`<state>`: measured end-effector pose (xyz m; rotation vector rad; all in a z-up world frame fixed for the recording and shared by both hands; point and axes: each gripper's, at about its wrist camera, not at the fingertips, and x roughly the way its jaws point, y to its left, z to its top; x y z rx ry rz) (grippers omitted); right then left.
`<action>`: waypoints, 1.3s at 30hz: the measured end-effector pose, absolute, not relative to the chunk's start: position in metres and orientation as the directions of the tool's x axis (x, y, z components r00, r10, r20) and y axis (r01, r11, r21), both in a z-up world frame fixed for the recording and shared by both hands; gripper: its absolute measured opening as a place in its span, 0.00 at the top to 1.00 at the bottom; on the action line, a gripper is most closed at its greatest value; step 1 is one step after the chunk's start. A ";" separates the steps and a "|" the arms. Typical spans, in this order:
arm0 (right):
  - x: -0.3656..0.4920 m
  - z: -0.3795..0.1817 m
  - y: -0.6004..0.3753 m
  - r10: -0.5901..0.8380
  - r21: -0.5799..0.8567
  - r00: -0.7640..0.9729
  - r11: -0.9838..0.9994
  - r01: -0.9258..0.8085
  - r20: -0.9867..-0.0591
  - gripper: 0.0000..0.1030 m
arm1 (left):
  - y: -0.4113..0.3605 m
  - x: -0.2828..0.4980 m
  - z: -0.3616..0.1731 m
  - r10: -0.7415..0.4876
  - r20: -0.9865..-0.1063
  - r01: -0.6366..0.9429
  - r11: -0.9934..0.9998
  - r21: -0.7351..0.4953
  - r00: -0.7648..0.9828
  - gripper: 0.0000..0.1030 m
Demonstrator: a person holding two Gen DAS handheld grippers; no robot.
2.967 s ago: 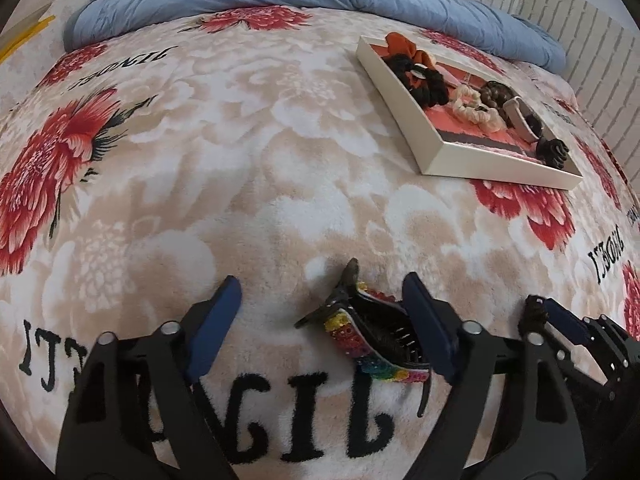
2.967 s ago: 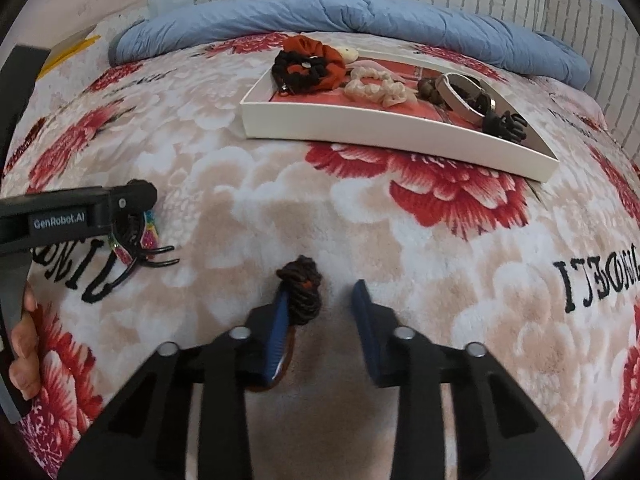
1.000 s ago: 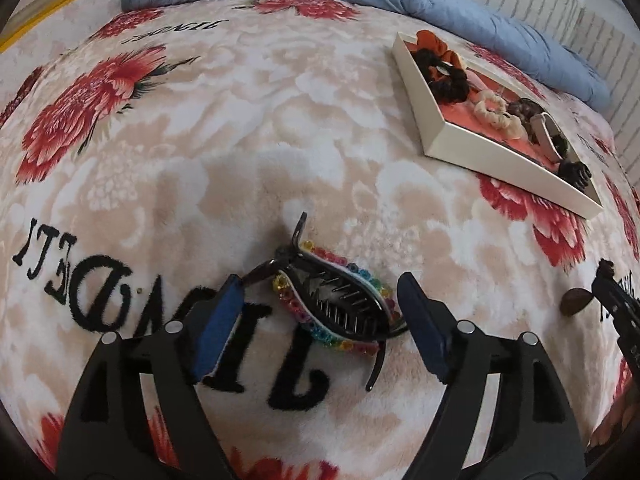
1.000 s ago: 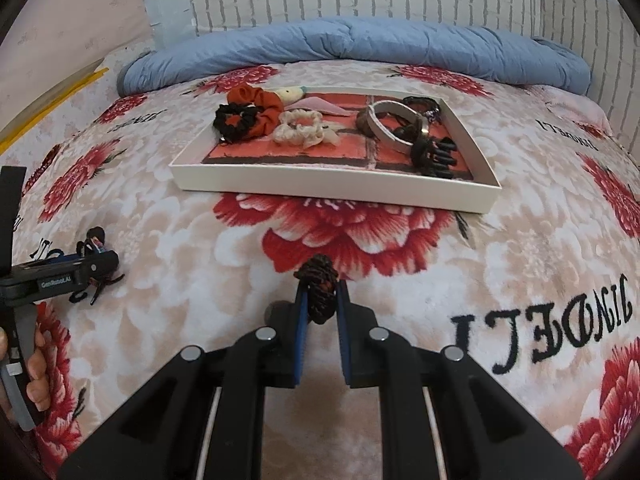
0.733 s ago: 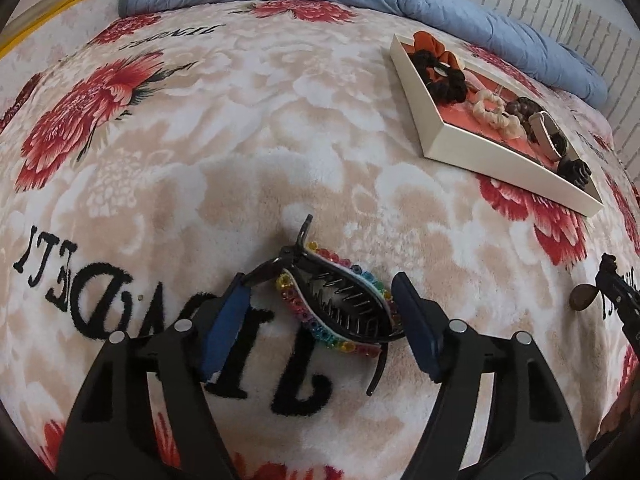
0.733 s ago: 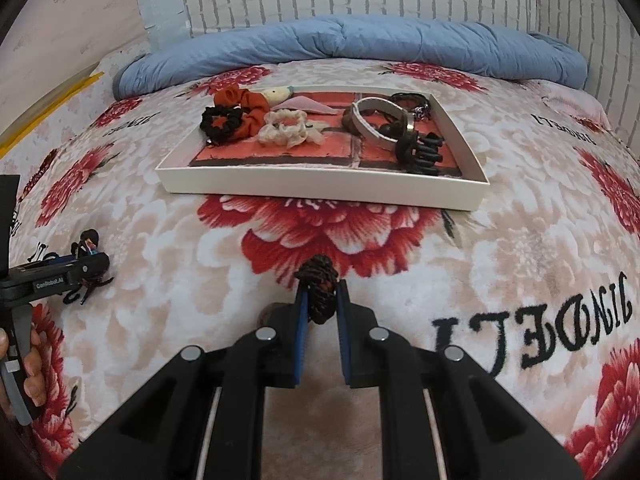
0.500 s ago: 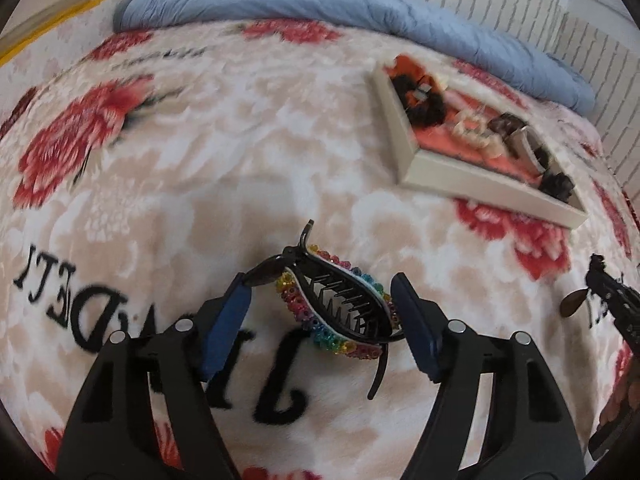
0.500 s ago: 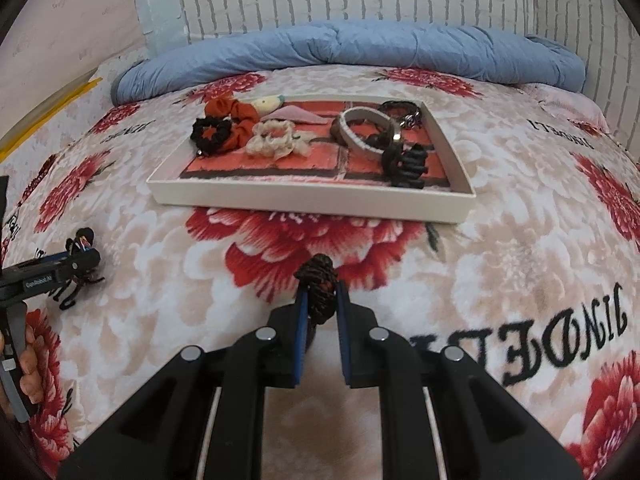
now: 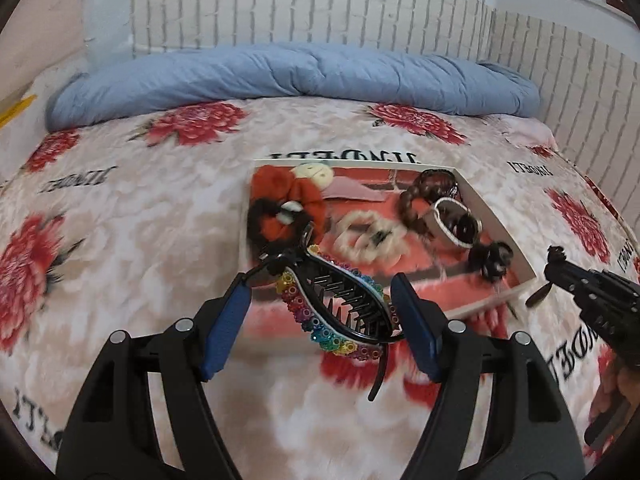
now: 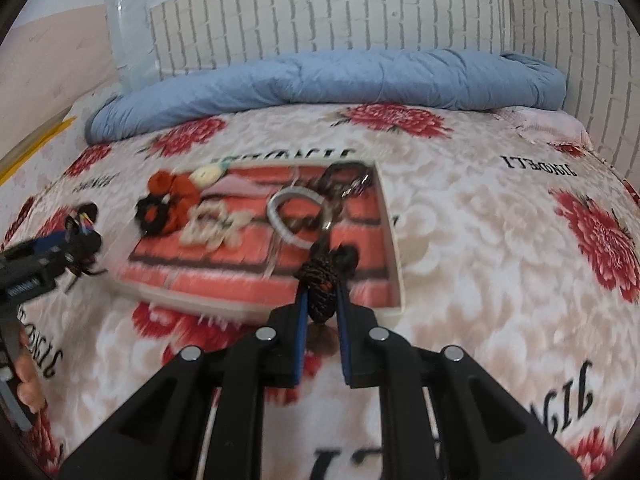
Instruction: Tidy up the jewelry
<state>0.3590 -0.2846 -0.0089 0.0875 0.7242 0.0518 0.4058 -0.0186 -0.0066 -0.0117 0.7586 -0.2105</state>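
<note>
Left gripper (image 9: 320, 312): fingers clamped across a black claw clip (image 9: 340, 308) with rainbow beads, held above the bed in front of the tray's near edge. Right gripper (image 10: 320, 312): fingers pinched on a dark braided hair tie (image 10: 320, 284), over the tray's near right corner.

Surface is a bed with a plush beige blanket (image 9: 160, 220), red flowers and black lettering. White shallow tray (image 9: 496, 220) sits on it, red brick-pattern liner, holding an orange scrunchie (image 9: 296, 192), cream scrunchie (image 9: 368, 236), brown braided tie (image 9: 420, 196), white bangle (image 9: 448, 224), small black claw clip (image 9: 490, 260).

Behind that: rolled blue duvet (image 9: 288, 76) across the head of the bed, then a white brick-pattern wall (image 9: 304, 4). Both views motion-blurred.
</note>
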 end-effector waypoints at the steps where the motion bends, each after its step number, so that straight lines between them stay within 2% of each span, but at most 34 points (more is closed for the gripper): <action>1: 0.365 -0.008 -0.286 0.076 0.097 0.748 0.995 -0.016 -0.660 0.86 | -0.021 0.413 -0.010 -0.195 -0.684 0.184 0.979 -0.089 0.703 0.32; 11: 0.415 -0.028 -0.271 0.125 0.092 0.709 0.992 -0.085 -0.694 0.86 | -0.036 0.468 -0.039 -0.174 -0.693 0.184 0.981 -0.061 0.699 0.32; 23: 0.432 -0.056 -0.250 0.117 0.041 0.659 0.991 -0.130 -0.743 0.85 | -0.026 0.479 -0.065 -0.156 -0.726 0.175 0.983 -0.051 0.669 0.31; 25: 0.430 -0.057 -0.254 0.115 0.047 0.653 0.992 -0.120 -0.748 0.79 | -0.024 0.477 -0.065 -0.174 -0.733 0.182 0.981 -0.069 0.658 0.29; 26: 0.429 -0.057 -0.257 0.123 0.062 0.652 0.991 -0.115 -0.748 0.61 | -0.024 0.475 -0.064 -0.181 -0.734 0.185 0.980 -0.077 0.655 0.27; 27: 0.426 -0.056 -0.261 0.142 0.090 0.653 0.990 -0.112 -0.744 0.46 | -0.023 0.472 -0.060 -0.188 -0.729 0.188 0.979 -0.083 0.658 0.20; 28: 0.423 -0.054 -0.264 0.159 0.114 0.656 0.987 -0.111 -0.737 0.44 | -0.022 0.467 -0.056 -0.192 -0.721 0.190 0.978 -0.085 0.666 0.15; 32: 0.413 -0.045 -0.274 0.185 0.154 0.658 0.982 -0.105 -0.730 0.44 | -0.016 0.448 -0.036 -0.213 -0.698 0.197 0.975 -0.105 0.684 0.11; 34: 0.400 -0.036 -0.279 0.183 0.159 0.675 0.982 -0.098 -0.715 0.39 | -0.010 0.436 -0.025 -0.207 -0.685 0.192 0.976 -0.100 0.698 0.07; 36: 0.387 -0.029 -0.283 0.173 0.155 0.694 0.984 -0.089 -0.699 0.27 | -0.002 0.421 -0.013 -0.186 -0.666 0.173 0.981 -0.087 0.723 0.05; 39: 0.364 -0.023 -0.285 0.169 0.150 0.708 0.985 -0.090 -0.686 0.22 | 0.011 0.390 0.003 -0.172 -0.636 0.154 0.984 -0.085 0.752 0.05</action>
